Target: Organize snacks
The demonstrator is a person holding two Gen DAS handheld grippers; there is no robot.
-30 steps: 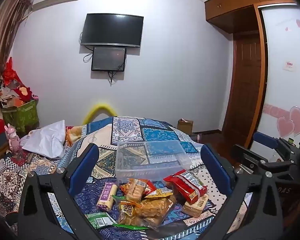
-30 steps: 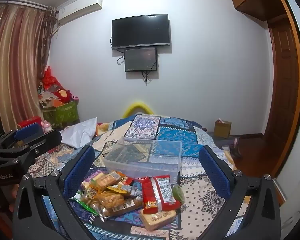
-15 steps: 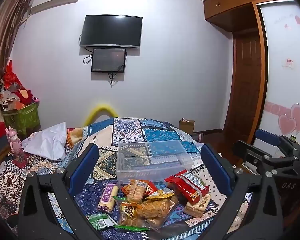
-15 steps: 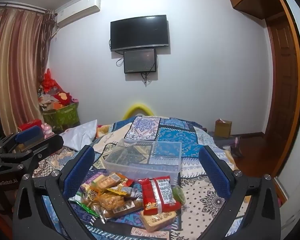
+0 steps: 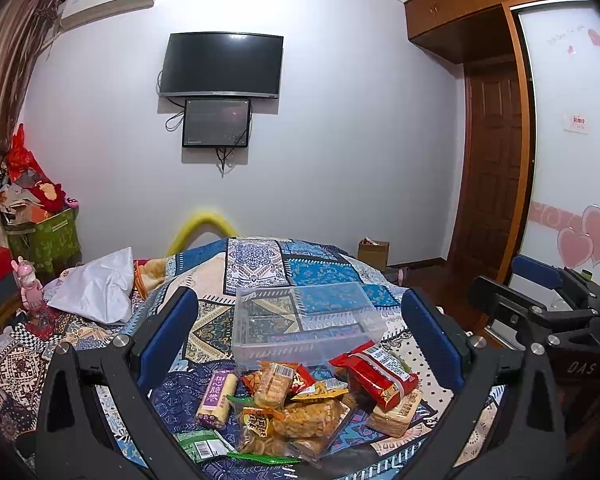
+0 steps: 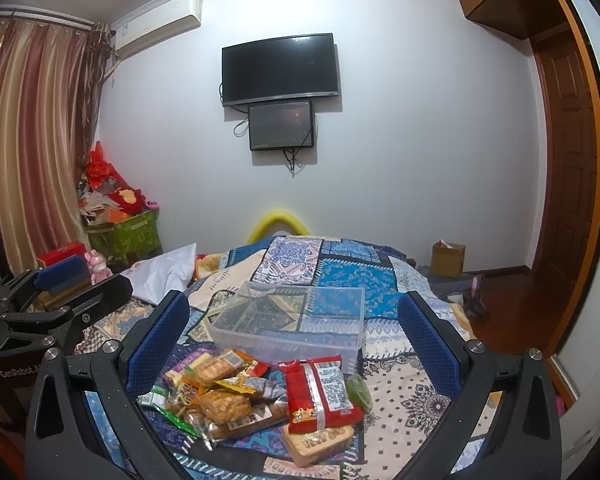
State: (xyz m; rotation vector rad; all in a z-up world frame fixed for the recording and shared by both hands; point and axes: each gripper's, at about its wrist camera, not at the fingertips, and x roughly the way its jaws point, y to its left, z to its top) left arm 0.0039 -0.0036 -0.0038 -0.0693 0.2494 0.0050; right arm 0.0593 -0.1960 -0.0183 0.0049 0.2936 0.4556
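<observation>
A pile of snack packets lies on the patterned bedspread, in front of an empty clear plastic box. The pile holds a red packet, a purple-labelled roll and a biscuit pack. My left gripper is open and empty, held above the pile. In the right wrist view the pile, the red packet and the box show too. My right gripper is open and empty above them.
The patterned bedspread covers the bed. A white pillow lies at left, with a green basket of clutter beyond. A cardboard box sits on the floor by the wooden door. The other gripper shows at each view's edge.
Both views have tilted up very slightly. The snacks and the box have not moved, and both grippers stay open.
</observation>
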